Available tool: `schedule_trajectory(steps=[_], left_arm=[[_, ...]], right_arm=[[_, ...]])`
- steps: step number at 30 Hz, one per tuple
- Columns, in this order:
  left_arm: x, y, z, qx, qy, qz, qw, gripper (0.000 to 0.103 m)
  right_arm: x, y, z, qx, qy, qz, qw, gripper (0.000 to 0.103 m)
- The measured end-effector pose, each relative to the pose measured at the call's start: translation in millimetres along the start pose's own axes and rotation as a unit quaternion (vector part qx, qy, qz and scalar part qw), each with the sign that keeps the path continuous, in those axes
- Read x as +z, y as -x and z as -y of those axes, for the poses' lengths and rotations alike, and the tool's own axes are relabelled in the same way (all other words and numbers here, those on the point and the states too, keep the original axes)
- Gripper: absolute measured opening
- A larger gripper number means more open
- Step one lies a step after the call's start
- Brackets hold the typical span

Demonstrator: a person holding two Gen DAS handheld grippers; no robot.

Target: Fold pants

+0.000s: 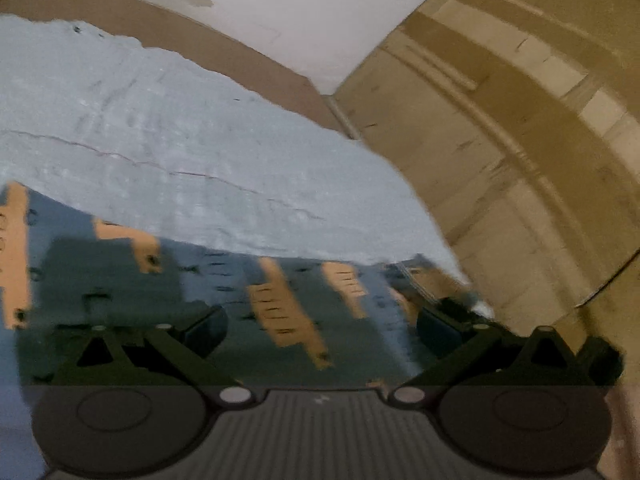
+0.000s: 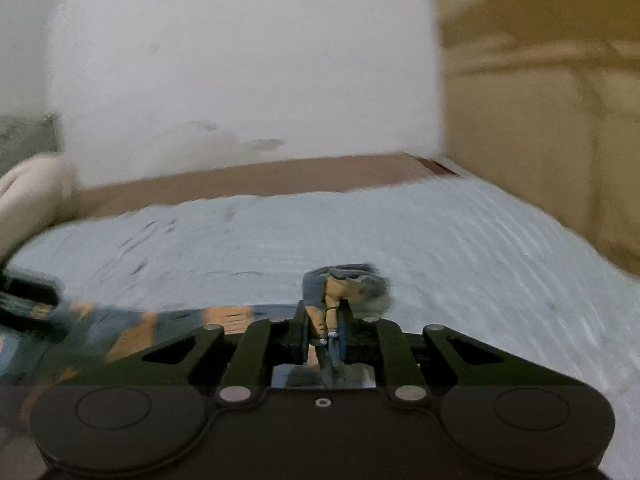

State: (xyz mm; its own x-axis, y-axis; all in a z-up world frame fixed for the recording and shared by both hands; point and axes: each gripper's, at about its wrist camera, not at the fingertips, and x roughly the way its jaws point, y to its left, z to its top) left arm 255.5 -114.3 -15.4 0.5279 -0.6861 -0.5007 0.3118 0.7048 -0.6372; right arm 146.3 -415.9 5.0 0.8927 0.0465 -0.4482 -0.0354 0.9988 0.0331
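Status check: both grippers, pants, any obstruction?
Right gripper shut on pants edge. Left gripper open, fabric between its fingers, not pinched. Pants lie on pale blue sheet. Nothing in the way.

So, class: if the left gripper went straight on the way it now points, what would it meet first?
Probably the patterned pants lying between the left gripper's open jaws, then the pale blue sheet; blur leaves depth unclear.

The pants [image 1: 280, 312] are seen as soft matt cloth, patterned blue and orange. The bed sheet [image 2: 460, 240] is pale, ribbed matt fabric. The right tongs [image 2: 325, 334] are matt black plastic with dull metal pins.
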Motion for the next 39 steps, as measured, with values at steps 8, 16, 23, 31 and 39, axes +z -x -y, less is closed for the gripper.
schedule_trajectory(steps=[8, 16, 23, 31, 39], left_arm=[[-6.3, 0.1, -1.8, -0.037, 0.01, -0.007, 0.9992, 0.102], [-16.0, -8.1, -9.3, -0.014, 0.016, -0.033, 0.9992, 0.102], [-19.9, -26.2, -3.1, -0.023, 0.041, -0.051, 0.9976, 0.102], [-15.4, -50.9, -2.5, -0.002, 0.127, -0.054, 0.9904, 0.072], [-21.2, -47.7, -3.7, 0.023, 0.13, -0.032, 0.9907, 0.015]], right_arm=[[-15.3, 20.5, -79.4, 0.059, 0.168, 0.008, 0.984, 0.014], [-55.4, 11.0, -131.4, 0.061, 0.286, -0.035, 0.956, 0.015], [-48.4, 22.3, -121.0, 0.068, 0.235, -0.004, 0.97, 0.016], [-45.7, 40.5, -121.7, 0.081, 0.211, 0.02, 0.974, 0.016], [-41.1, 41.4, -119.6, 0.078, 0.21, 0.014, 0.974, 0.016]])
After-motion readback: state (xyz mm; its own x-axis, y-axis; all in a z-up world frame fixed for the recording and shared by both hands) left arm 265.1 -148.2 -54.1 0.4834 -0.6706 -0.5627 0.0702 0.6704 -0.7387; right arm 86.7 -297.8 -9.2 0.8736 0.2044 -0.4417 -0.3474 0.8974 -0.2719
